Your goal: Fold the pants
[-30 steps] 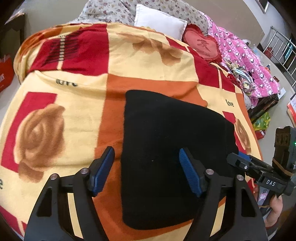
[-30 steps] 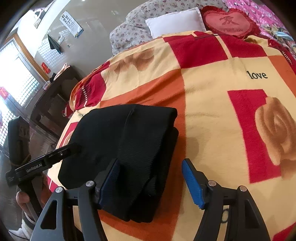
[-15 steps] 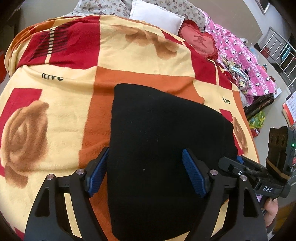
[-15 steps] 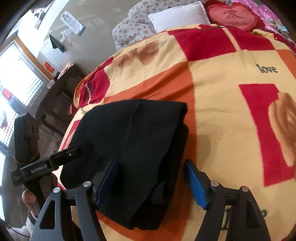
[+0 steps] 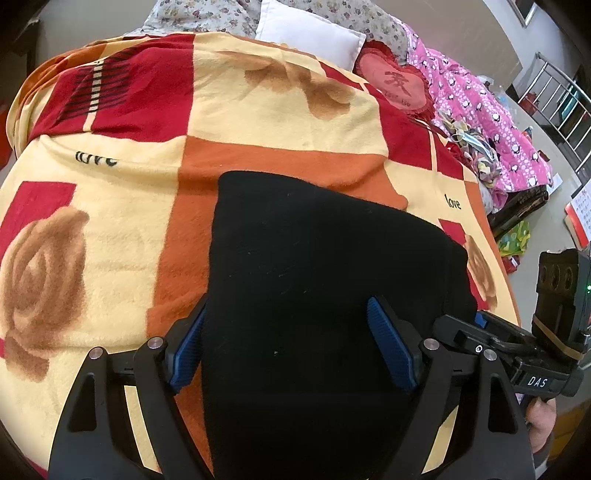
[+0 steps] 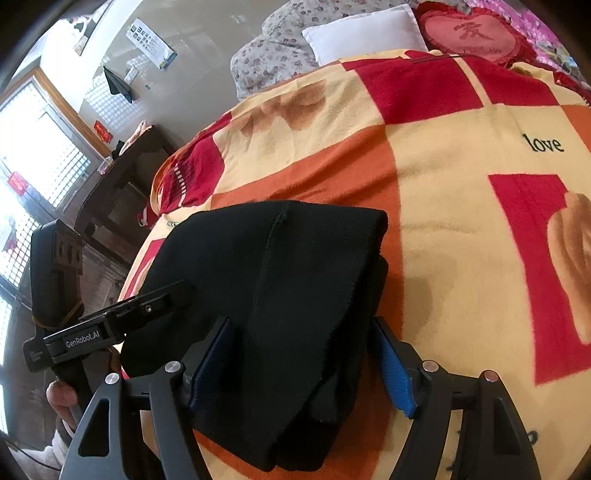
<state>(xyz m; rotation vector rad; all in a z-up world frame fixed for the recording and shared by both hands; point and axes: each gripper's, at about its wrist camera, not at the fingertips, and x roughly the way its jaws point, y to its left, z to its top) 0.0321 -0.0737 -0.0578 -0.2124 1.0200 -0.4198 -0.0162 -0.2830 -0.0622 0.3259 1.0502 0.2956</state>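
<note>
The black pants (image 5: 325, 280) lie folded in a thick stack on the patterned blanket (image 5: 110, 206). They also show in the right wrist view (image 6: 280, 280), with the layered edges facing me. My left gripper (image 5: 295, 343) is open, its blue pads (image 5: 391, 347) astride the stack's near-left part. My right gripper (image 6: 303, 365) is open, its pads (image 6: 395, 376) either side of the stack's near-right end. Each gripper shows in the other's view: the right one (image 5: 480, 332) and the left one (image 6: 147, 306).
A white pillow (image 5: 310, 33), a red heart cushion (image 5: 399, 85) and pink bedding (image 5: 491, 122) lie at the bed's far end. A dark wooden table (image 6: 122, 177) stands left of the bed. A metal rack (image 5: 554, 99) stands at right.
Both grippers have moved forward and down onto the folded pants, so the stack now sits between each pair of open fingers. The pants have not moved.
</note>
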